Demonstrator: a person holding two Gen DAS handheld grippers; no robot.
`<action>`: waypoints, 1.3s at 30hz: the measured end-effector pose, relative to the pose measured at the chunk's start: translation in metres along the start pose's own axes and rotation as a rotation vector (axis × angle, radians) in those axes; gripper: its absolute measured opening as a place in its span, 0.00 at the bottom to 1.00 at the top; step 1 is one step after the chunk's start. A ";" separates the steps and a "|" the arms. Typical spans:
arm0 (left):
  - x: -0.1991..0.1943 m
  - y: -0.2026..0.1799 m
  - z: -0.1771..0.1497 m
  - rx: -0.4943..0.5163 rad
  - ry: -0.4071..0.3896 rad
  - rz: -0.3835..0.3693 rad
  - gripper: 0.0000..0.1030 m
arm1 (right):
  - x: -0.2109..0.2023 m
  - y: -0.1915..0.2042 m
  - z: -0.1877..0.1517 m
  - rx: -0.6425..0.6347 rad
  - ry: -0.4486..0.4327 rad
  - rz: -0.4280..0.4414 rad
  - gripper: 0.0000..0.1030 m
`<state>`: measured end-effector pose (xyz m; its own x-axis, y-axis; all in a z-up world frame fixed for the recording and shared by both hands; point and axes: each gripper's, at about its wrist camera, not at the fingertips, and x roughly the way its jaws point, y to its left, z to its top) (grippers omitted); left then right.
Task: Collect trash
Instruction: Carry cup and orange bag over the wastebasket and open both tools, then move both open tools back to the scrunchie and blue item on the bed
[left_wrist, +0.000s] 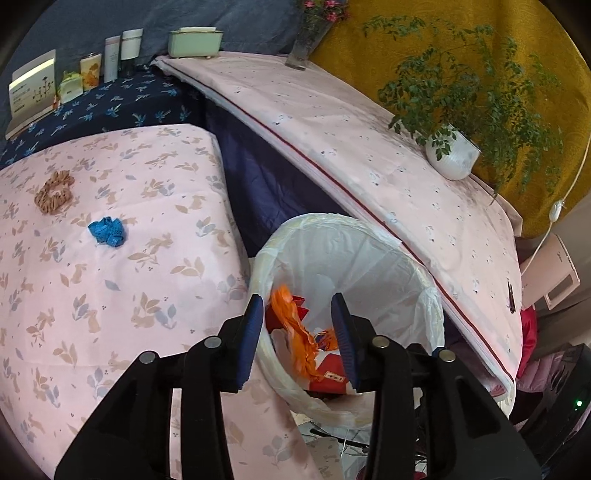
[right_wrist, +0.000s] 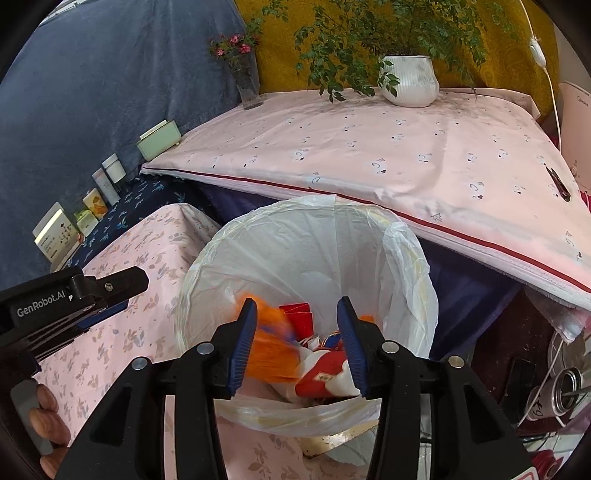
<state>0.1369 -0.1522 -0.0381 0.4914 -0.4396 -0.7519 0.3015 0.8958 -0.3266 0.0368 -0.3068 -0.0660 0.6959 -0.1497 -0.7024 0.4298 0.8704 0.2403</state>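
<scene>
A white-lined trash bin (left_wrist: 354, 258) stands between two cloth-covered tables; it also shows in the right wrist view (right_wrist: 295, 240). Inside lie crumpled orange paper (left_wrist: 295, 332) and red-and-white wrappers (left_wrist: 328, 384). In the right wrist view the orange paper (right_wrist: 269, 350) is blurred between the jaws, over the wrappers (right_wrist: 325, 373). My left gripper (left_wrist: 299, 339) is open above the bin's near rim. My right gripper (right_wrist: 297, 343) is open above the bin, holding nothing. A crumpled blue paper (left_wrist: 108, 231) lies on the pink rabbit-print table (left_wrist: 110, 295) to the left.
A brown scrunchie (left_wrist: 54, 192) lies on the same table. Bottles and boxes (left_wrist: 92, 70) stand at the back on dark blue cloth. A potted plant (left_wrist: 452, 155), a glass vase (left_wrist: 304, 48) and a green box (left_wrist: 194, 41) sit on the higher pink table (left_wrist: 369, 147). The left gripper body (right_wrist: 66, 306) shows in the right wrist view.
</scene>
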 end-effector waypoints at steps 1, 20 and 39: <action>0.000 0.003 0.000 -0.005 0.000 0.006 0.35 | 0.000 0.001 -0.001 -0.001 0.002 0.002 0.43; -0.015 0.051 -0.005 -0.060 -0.018 0.066 0.35 | -0.005 0.053 -0.018 -0.090 0.021 0.058 0.49; -0.036 0.180 0.017 -0.196 -0.061 0.201 0.40 | 0.027 0.170 -0.033 -0.245 0.087 0.174 0.49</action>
<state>0.1869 0.0238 -0.0600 0.5757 -0.2498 -0.7786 0.0321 0.9583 -0.2838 0.1098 -0.1473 -0.0658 0.6902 0.0426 -0.7223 0.1499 0.9682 0.2003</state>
